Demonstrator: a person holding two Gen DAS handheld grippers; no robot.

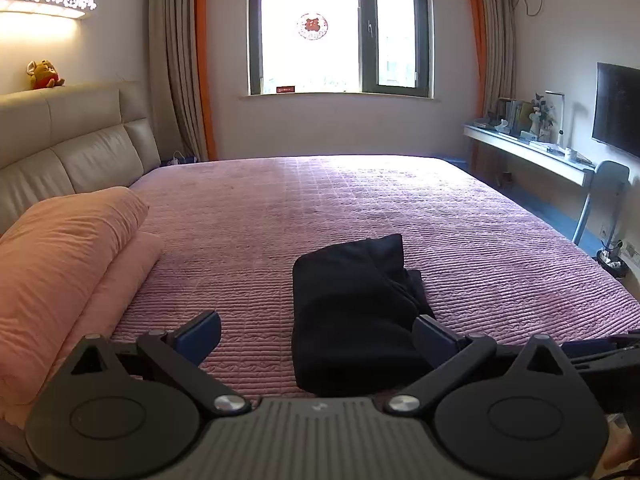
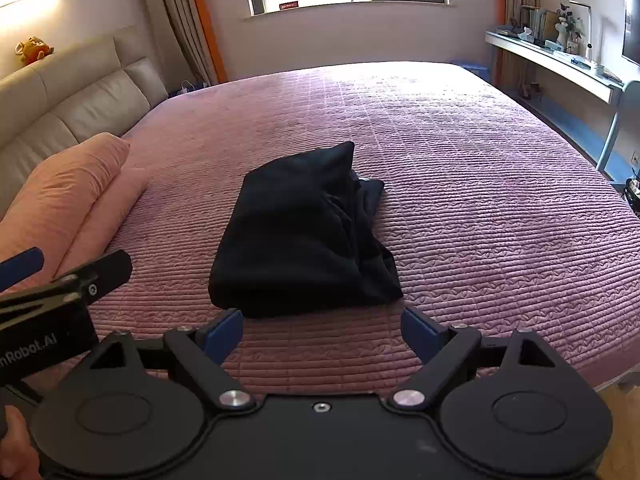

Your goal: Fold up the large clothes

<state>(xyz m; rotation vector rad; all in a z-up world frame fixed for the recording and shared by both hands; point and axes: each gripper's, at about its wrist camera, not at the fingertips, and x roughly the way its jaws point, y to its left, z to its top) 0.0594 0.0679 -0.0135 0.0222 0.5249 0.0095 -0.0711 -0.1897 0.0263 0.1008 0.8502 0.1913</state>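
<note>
- I am holding the left claw [image 1: 318,338] released, its two blue-padded fingers spread wide and gripping nothing; its right finger is showing in front of the near right edge of the folded garment, though I cannot tell if it is touching.
- I am keeping the right claw [image 2: 322,334] released too, fingers wide apart and hovering just short of the garment's near edge, with bedspread showing between them.
- The left claw is also appearing at the left edge of the right wrist view, beside the right one.
- A black garment [image 2: 304,236] is lying folded into a thick, roughly rectangular bundle on the bed [image 2: 480,184], near its front edge, with looser folds bunching along its right side.
- The bed is wearing a quilted mauve bedspread.
- Two peach pillows [image 1: 60,272] are resting at the left, against a beige padded headboard [image 1: 72,148].
- A small orange plush toy [image 1: 43,75] is sitting on top of the headboard.
- Along the right wall, a long bench [image 1: 532,152] is carrying books and small items, below a dark television [image 1: 618,108].
- Farthest away, a bright window [image 1: 340,36] is glowing between drawn curtains.
</note>
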